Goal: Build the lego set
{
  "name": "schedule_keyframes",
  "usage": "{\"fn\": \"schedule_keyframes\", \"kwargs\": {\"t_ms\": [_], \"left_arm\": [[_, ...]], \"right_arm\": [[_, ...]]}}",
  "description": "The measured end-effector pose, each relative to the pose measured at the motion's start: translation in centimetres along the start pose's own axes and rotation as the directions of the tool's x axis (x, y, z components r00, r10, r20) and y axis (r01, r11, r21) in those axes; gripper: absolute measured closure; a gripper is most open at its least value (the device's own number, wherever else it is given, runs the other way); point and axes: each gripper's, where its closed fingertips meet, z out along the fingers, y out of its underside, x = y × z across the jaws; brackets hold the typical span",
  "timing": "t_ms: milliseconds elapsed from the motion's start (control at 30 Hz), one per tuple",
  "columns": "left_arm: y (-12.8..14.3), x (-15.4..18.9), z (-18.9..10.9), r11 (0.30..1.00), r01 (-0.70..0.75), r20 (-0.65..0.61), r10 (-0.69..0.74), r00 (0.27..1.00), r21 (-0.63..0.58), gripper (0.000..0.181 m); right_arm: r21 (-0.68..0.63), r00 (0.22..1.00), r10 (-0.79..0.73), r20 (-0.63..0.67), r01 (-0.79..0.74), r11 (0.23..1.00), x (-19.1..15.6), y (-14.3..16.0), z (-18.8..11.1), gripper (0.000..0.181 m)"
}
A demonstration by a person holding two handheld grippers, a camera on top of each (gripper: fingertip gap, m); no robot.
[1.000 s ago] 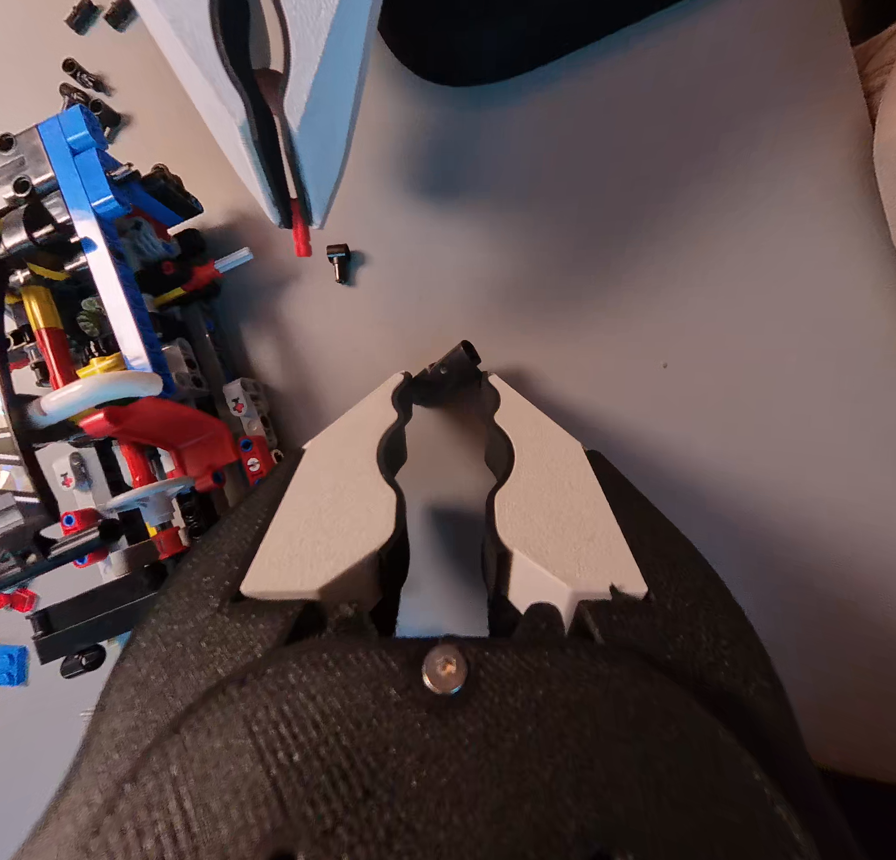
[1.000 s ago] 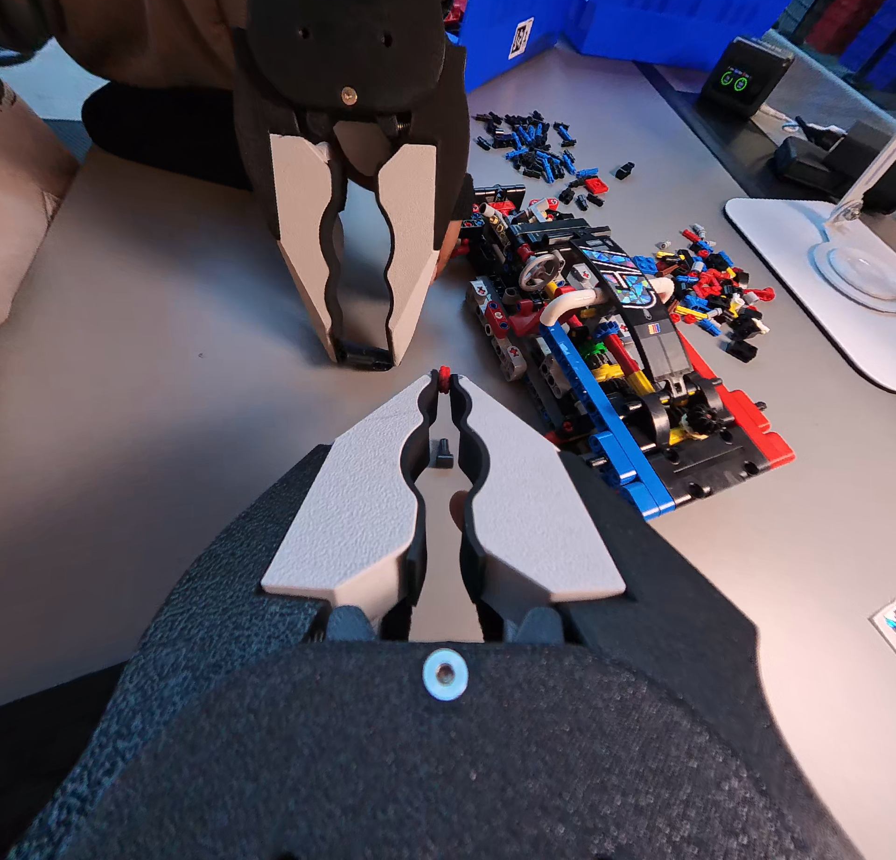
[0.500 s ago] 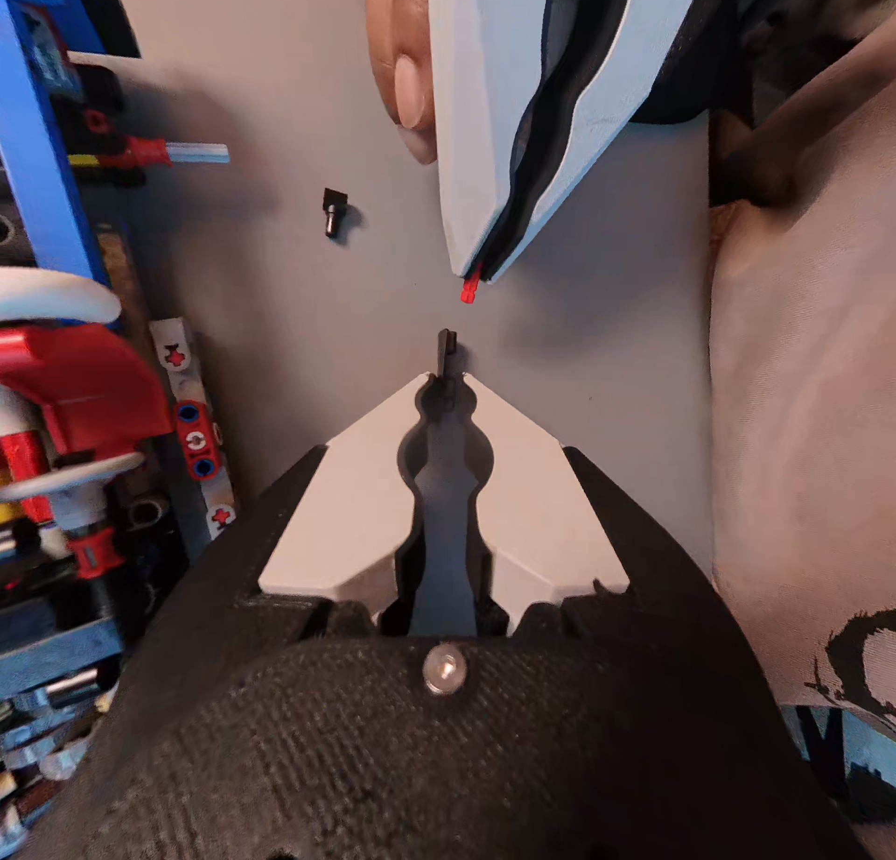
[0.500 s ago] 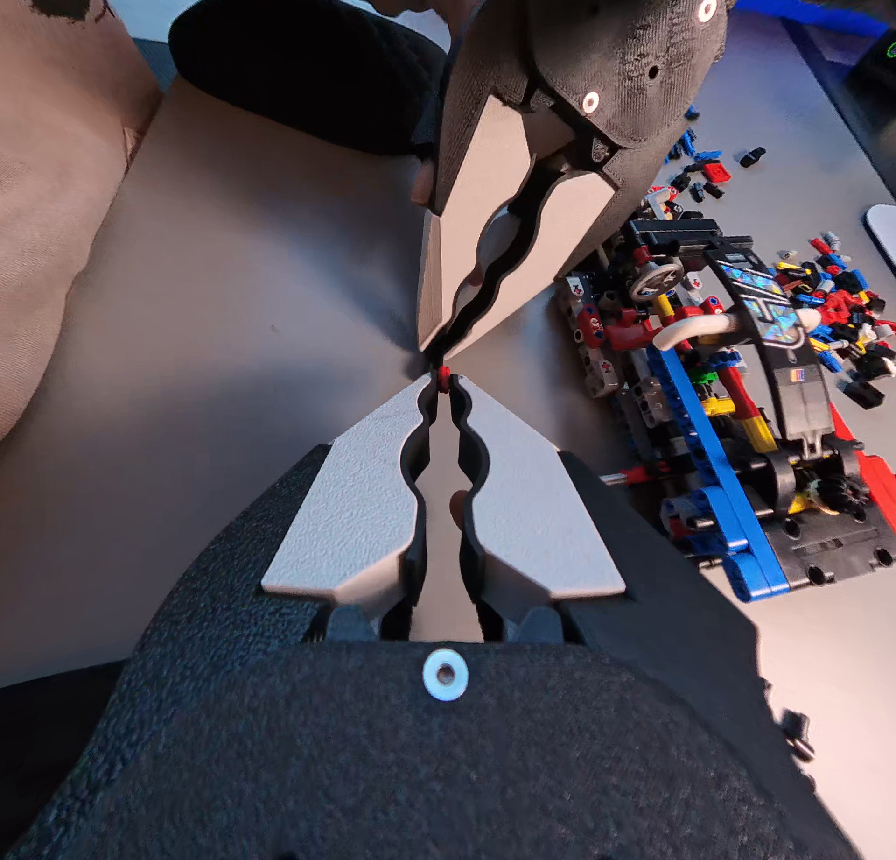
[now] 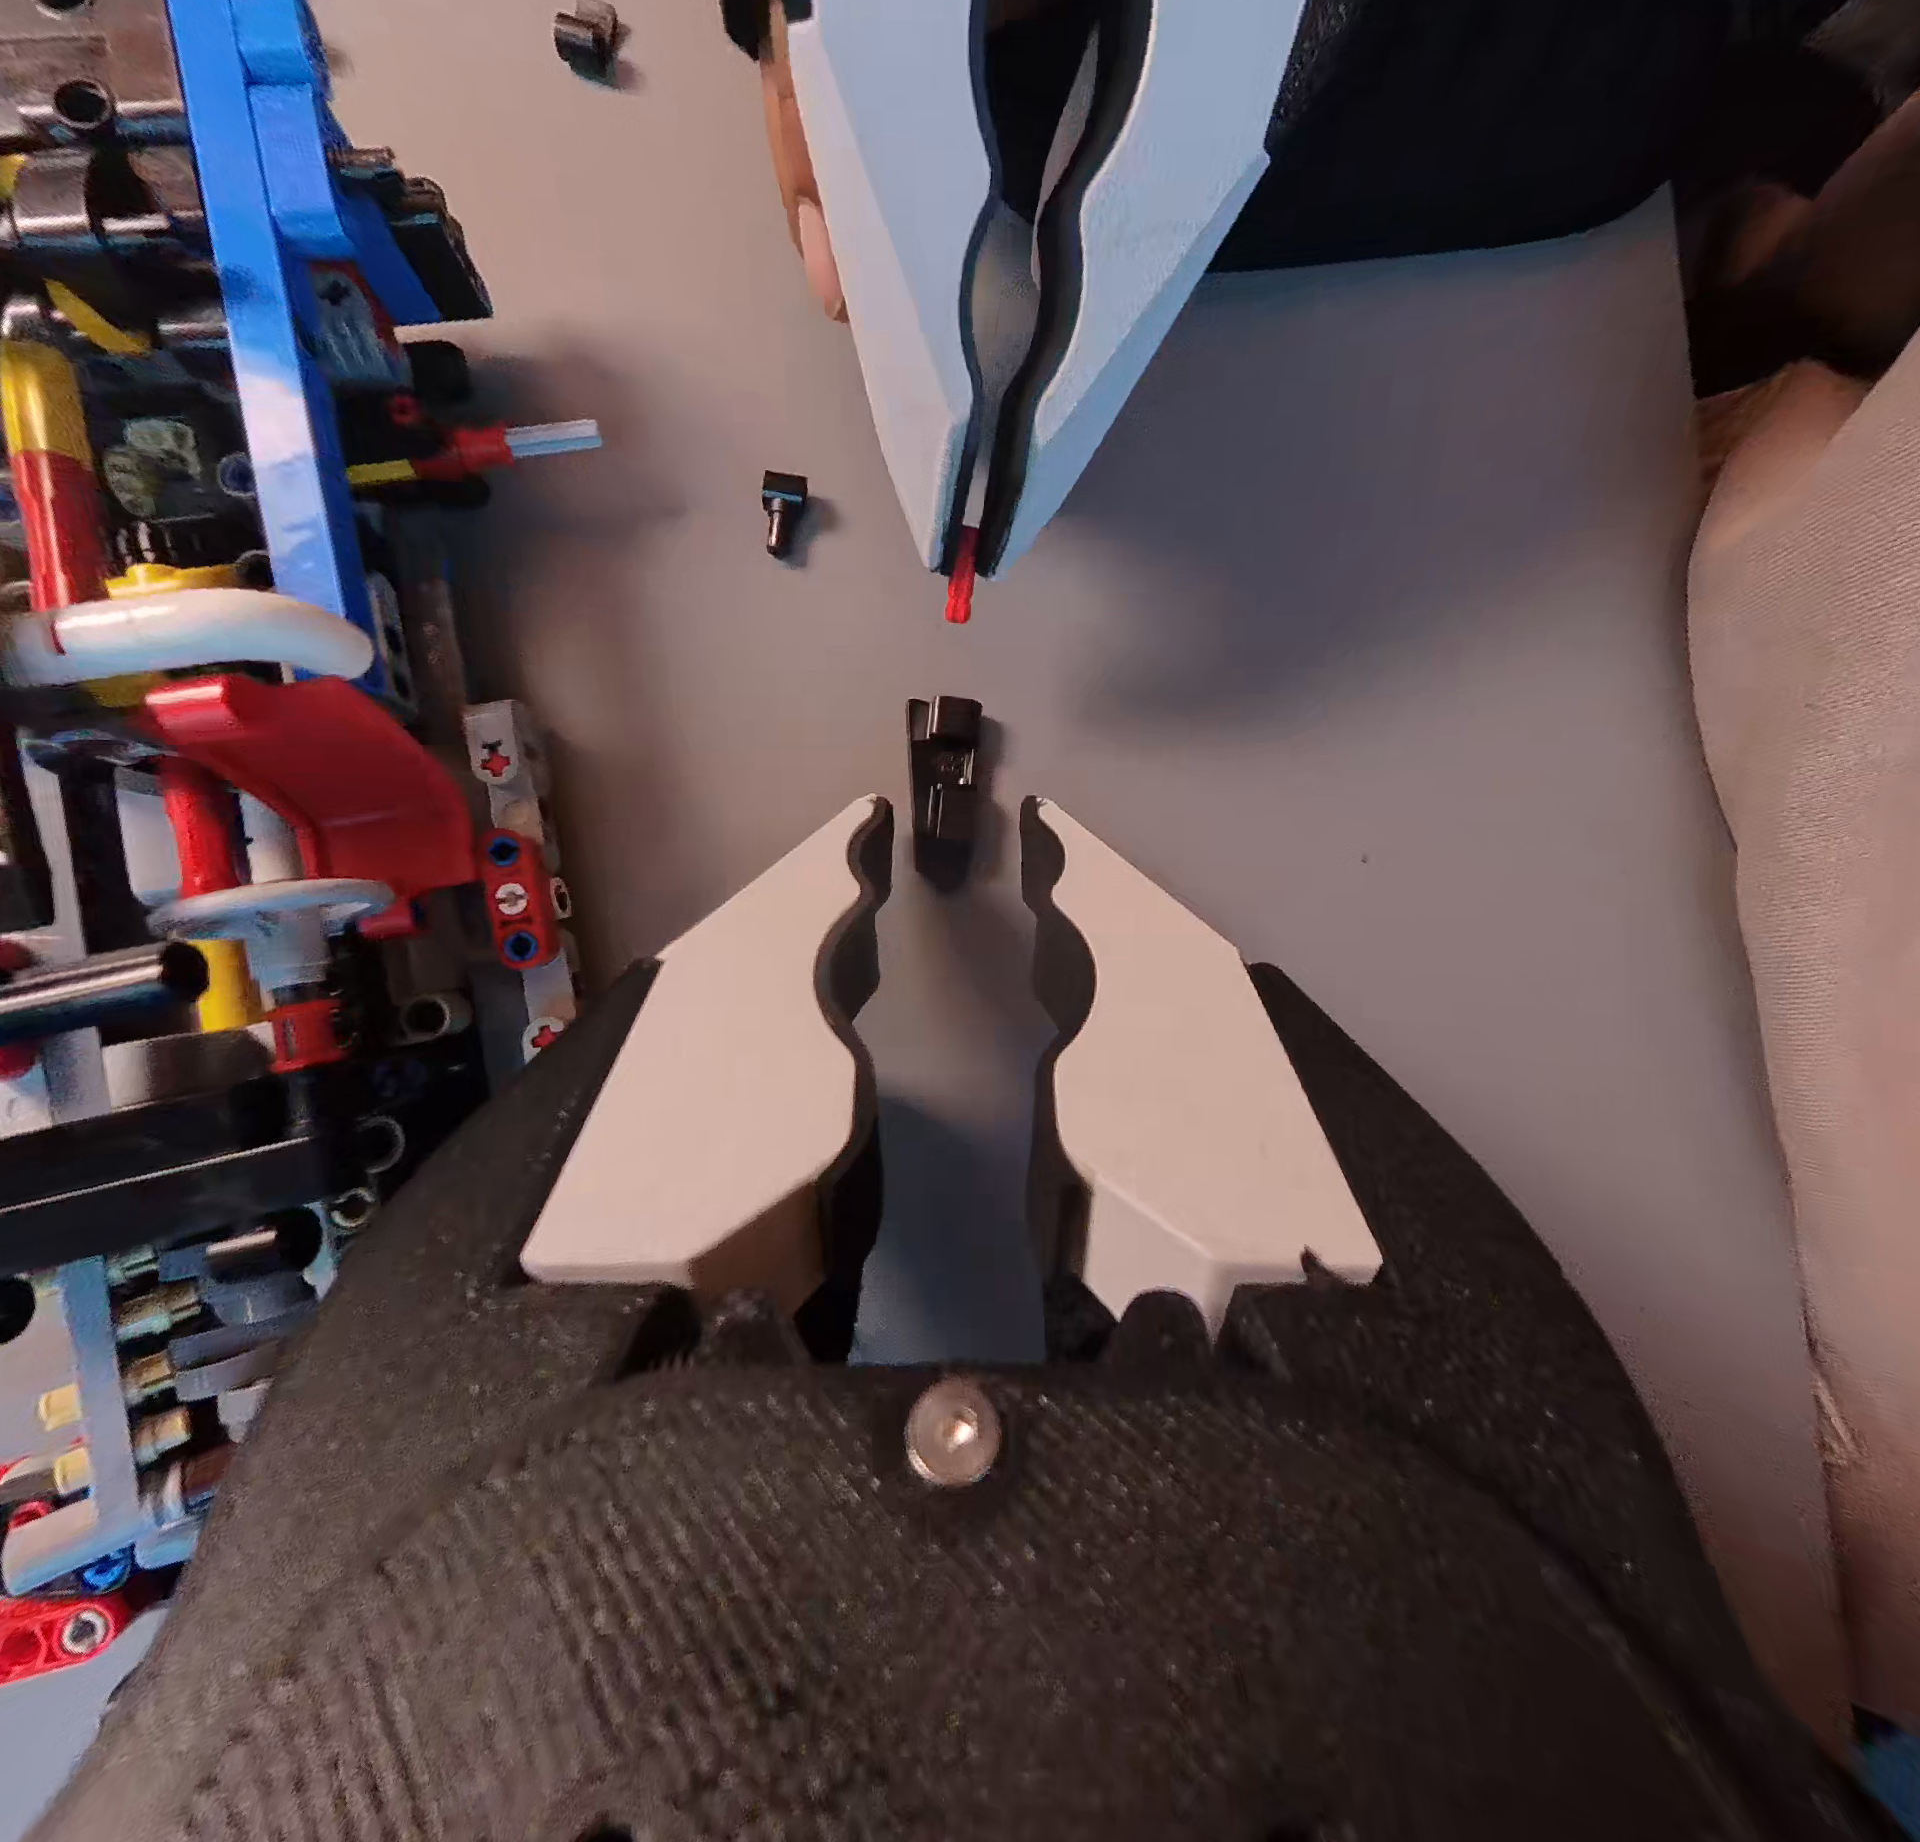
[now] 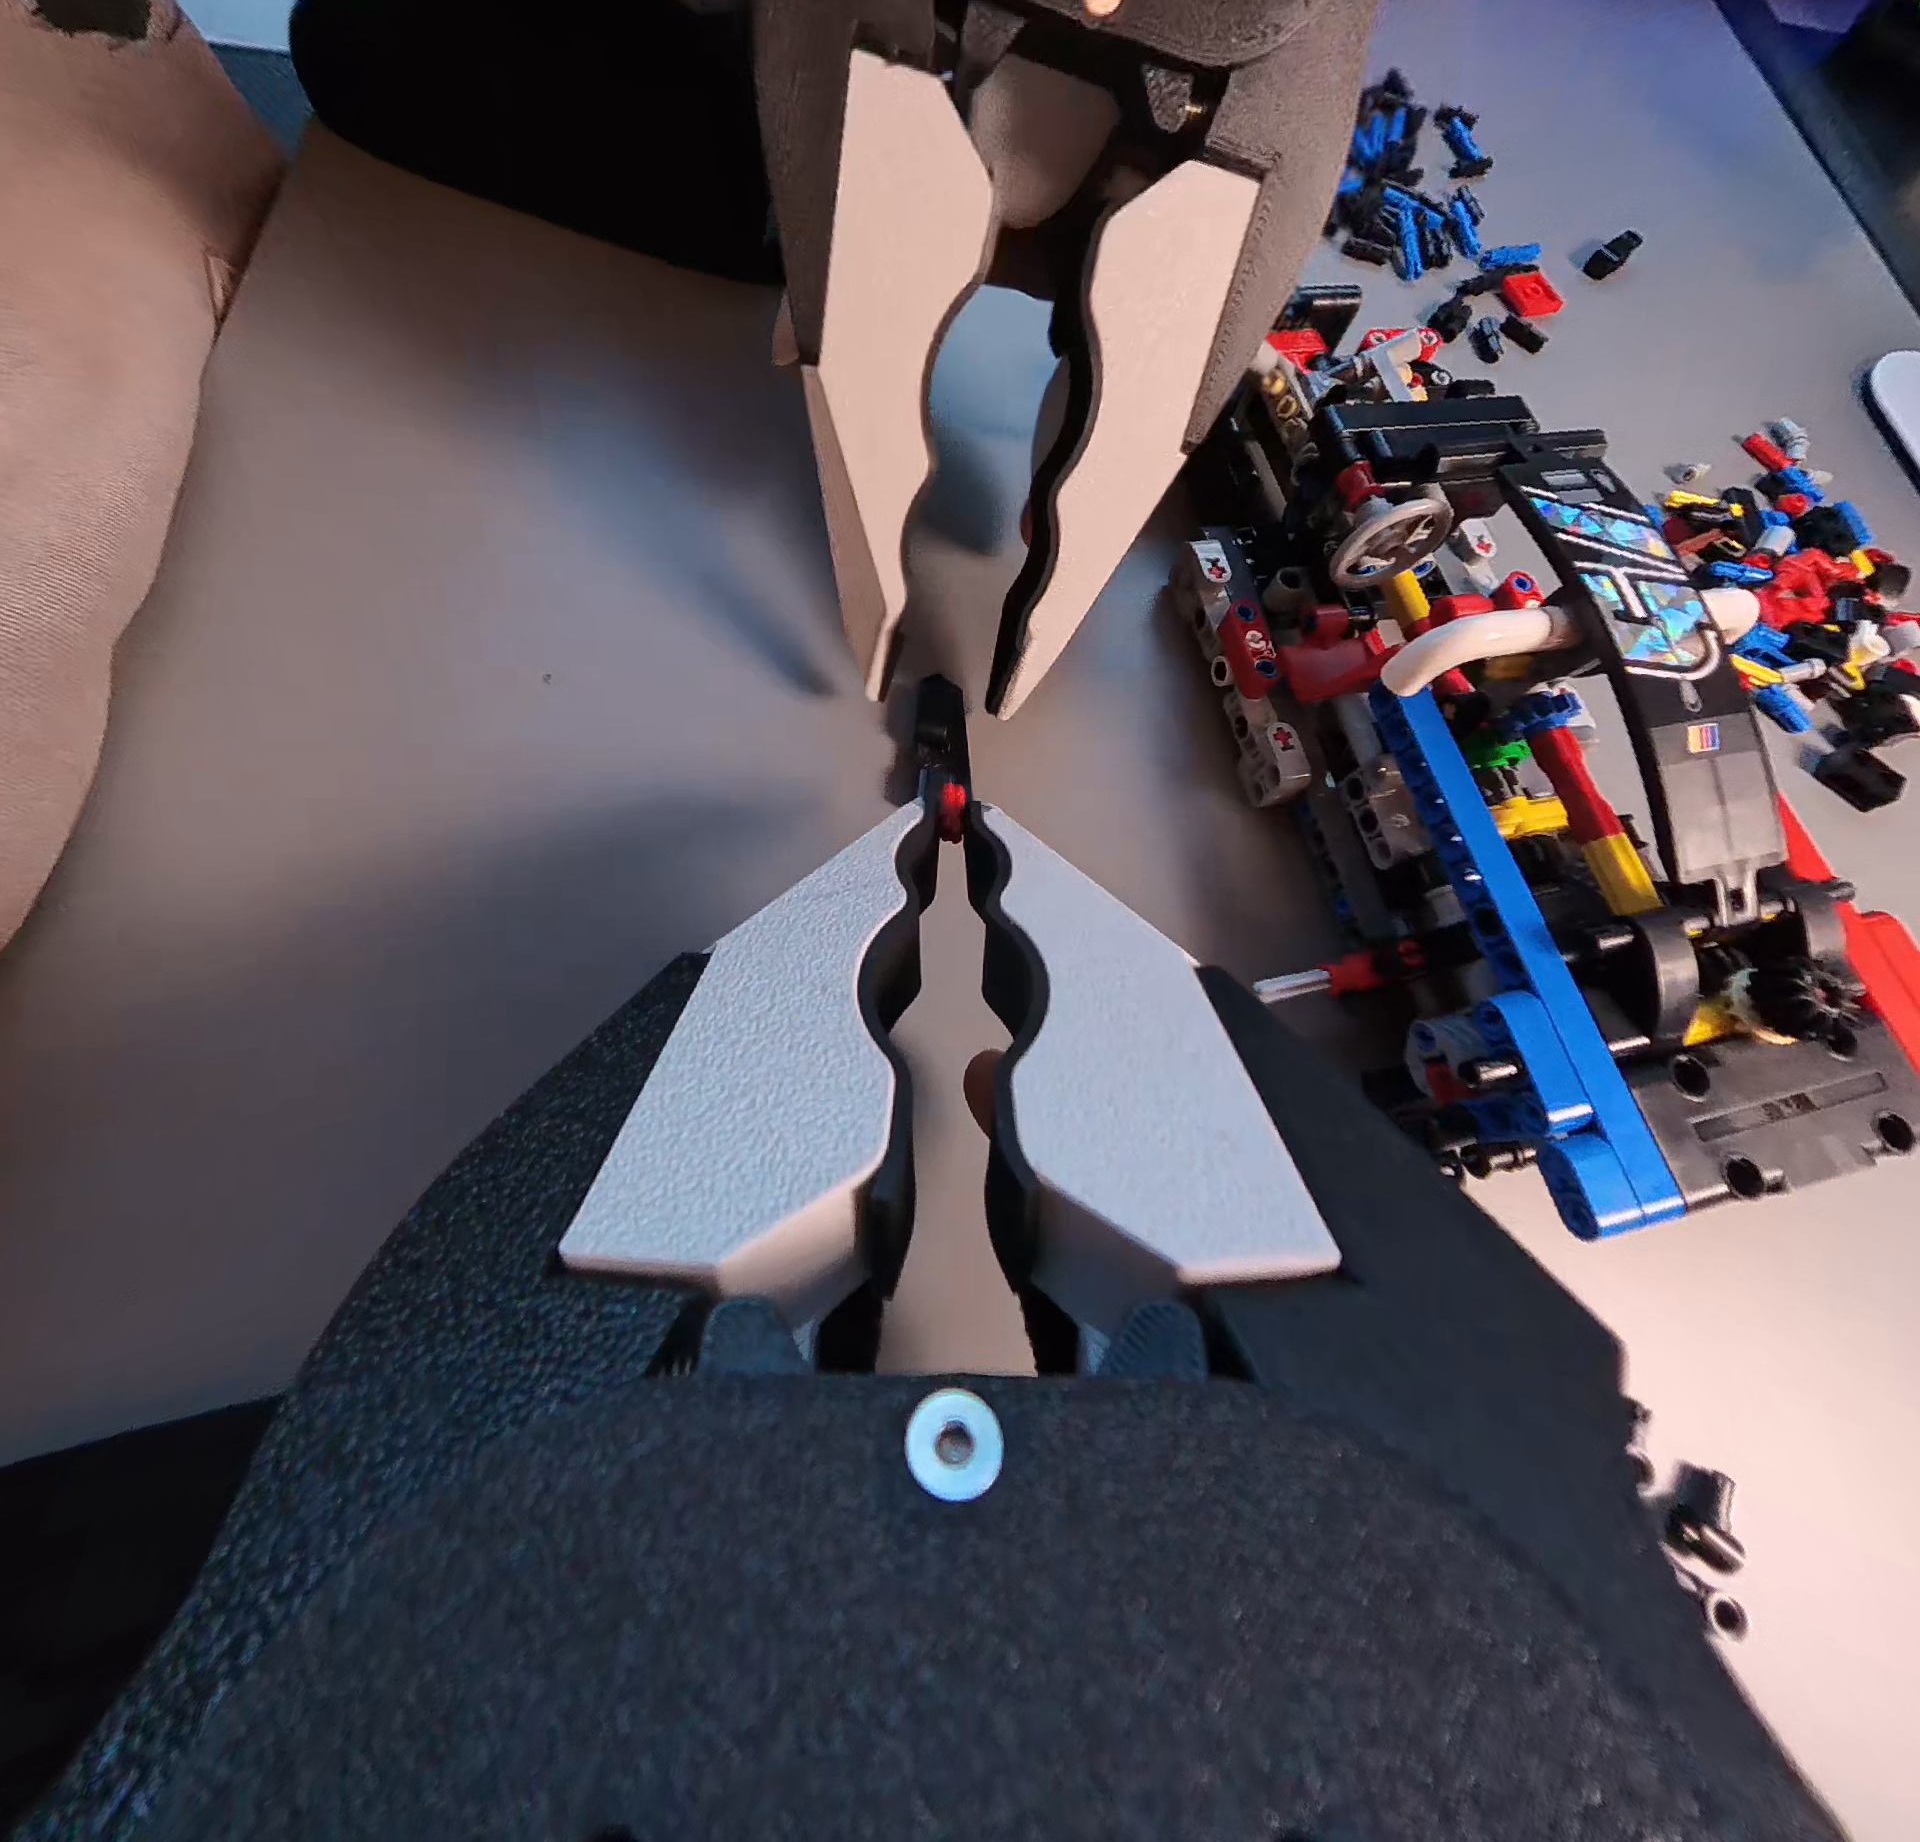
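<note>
My left gripper is open, low over the grey table. A small black lego connector sits loose between its fingertips, apparently on the table. My right gripper is shut on a short red pin that sticks out of its tip. In the left wrist view the right gripper points at me, its red pin a short gap from the connector. In the right wrist view the left gripper straddles the connector.
The half-built lego car lies right of the grippers, on the left in the left wrist view. Loose piles of parts and blue and black pins lie beyond it. A small black pin lies nearby. A person's clothing borders the table. Spacing between my two grippers at the tips: around 4 cm.
My left gripper has opened and let go of the black connector. The right gripper has swung round so its red pin points straight at the connector.
</note>
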Motion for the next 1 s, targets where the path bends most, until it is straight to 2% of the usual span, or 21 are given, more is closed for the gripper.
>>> {"fn": "schedule_keyframes", "kwargs": {"t_ms": [200, 600, 700, 833, 1000], "left_arm": [[0.0, 0.1, 1.0, 0.995, -0.100, 0.092, 0.099, 0.991, 0.011, 0.154], [0.2, -0.1, 0.7, 0.997, -0.043, 0.095, 0.037, 0.995, 0.067, 0.160], [0.3, 0.0, 0.7, 0.996, -0.060, 0.097, 0.053, 0.994, 0.073, 0.172], [0.5, -0.7, 0.3, 0.989, -0.121, 0.154, 0.107, 0.982, 0.088, 0.172], [-1.1, -0.8, -1.8, 0.960, -0.176, 0.238, 0.122, 0.964, 0.219, 0.172]], "right_arm": [[0.035, 0.999, 0.032, -0.008, -0.032, 0.999, 0.5, -0.3, -0.6, 0.179], [0.073, 0.997, 0.076, 0.006, -0.076, 0.994, 0.9, -0.5, -1.0, 0.179], [0.083, 0.997, 0.083, 0.003, -0.083, 0.993, 1.0, -0.6, -1.1, 0.179], [0.104, 0.995, 0.097, -0.003, -0.096, 0.990, 1.3, -0.8, -1.3, 0.179], [0.158, 0.993, 0.118, -0.023, -0.113, 0.981, 2.0, -1.4, -1.9, 0.179]]}}
